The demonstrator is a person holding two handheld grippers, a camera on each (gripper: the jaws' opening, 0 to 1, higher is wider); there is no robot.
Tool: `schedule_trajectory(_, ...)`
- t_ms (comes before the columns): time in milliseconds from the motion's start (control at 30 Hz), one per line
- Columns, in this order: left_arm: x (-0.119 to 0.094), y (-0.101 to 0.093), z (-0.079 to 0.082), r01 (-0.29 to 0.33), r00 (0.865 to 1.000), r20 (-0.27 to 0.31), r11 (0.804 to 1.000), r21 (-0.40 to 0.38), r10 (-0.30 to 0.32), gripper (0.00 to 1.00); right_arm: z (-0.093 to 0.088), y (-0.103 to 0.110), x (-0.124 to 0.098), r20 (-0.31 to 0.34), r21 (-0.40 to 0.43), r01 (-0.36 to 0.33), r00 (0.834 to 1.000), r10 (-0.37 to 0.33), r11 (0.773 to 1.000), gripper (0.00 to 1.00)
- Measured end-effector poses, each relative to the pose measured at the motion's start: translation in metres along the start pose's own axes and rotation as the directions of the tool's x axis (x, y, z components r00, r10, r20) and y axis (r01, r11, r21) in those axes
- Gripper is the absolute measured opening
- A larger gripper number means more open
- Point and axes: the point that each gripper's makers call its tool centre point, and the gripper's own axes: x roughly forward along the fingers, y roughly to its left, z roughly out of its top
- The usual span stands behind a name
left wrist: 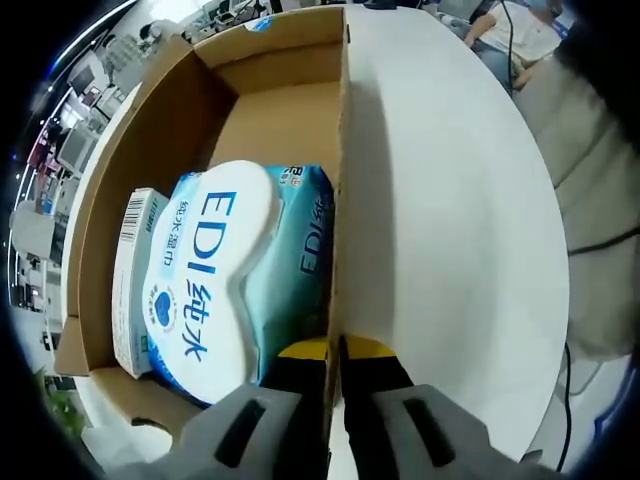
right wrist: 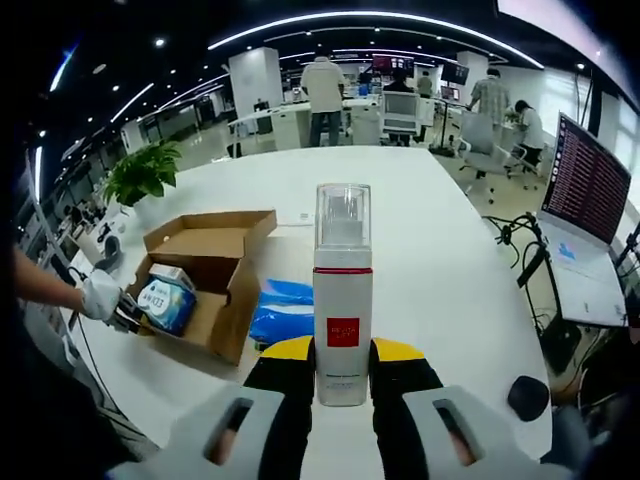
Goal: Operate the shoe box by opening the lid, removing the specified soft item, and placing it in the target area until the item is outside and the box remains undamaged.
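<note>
Lying ahead and left of the left gripper [left wrist: 333, 362]: an open brown cardboard shoe box [left wrist: 150, 150], holding a soft blue-and-white wipes pack printed "EDI" [left wrist: 215, 275] with a small white carton with a barcode [left wrist: 132, 280] tucked against its far-left side. Standing edge-on straight in front of the yellow-tipped jaws: the box's right cardboard wall, pinched between them, jaws nearly pressed together on it. Spreading off to the right: a round white table [left wrist: 450, 200]; beyond its far edge, a seated person, cropped. Hidden under the jaws: the pack's near corner.

Clamped upright between the right gripper [right wrist: 342, 370] jaws: a tall white bottle with a clear cap and red square label [right wrist: 342, 290]. Sitting ahead and left of it: the same box, flaps open, pack inside, with a white-gloved hand [right wrist: 100, 295] at its left end. Lying between bottle and box: a crumpled blue plastic bag [right wrist: 282, 310]. Near right: a dark round object, too small to identify. Far right: a monitor, text unreadable.
</note>
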Motion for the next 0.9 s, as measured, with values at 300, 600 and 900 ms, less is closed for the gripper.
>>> schedule_trajectory(300, 0.0, 0.0, 0.0, -0.001, 1.0, 0.0, 1.0, 0.0, 0.001, 0.01, -0.024, -0.01, 0.007, -0.056, 0.011, 0.016, 0.998, -0.015, 1.0, 0.17)
schedule_trajectory(600, 0.0, 0.0, 0.0, -0.001, 1.0, 0.0, 1.0, -0.001, 0.001, 0.01, -0.046, -0.022, 0.018, -0.125, 0.02, 0.032, 0.992, -0.029, 0.999, 0.17)
schedule_trajectory(900, 0.0, 0.0, 0.0, 0.001, 1.0, -0.001, 1.0, -0.002, -0.001, 0.01, -0.057, -0.019, 0.021, -0.15, 0.021, 0.03, 0.988, -0.027, 0.999, 0.17)
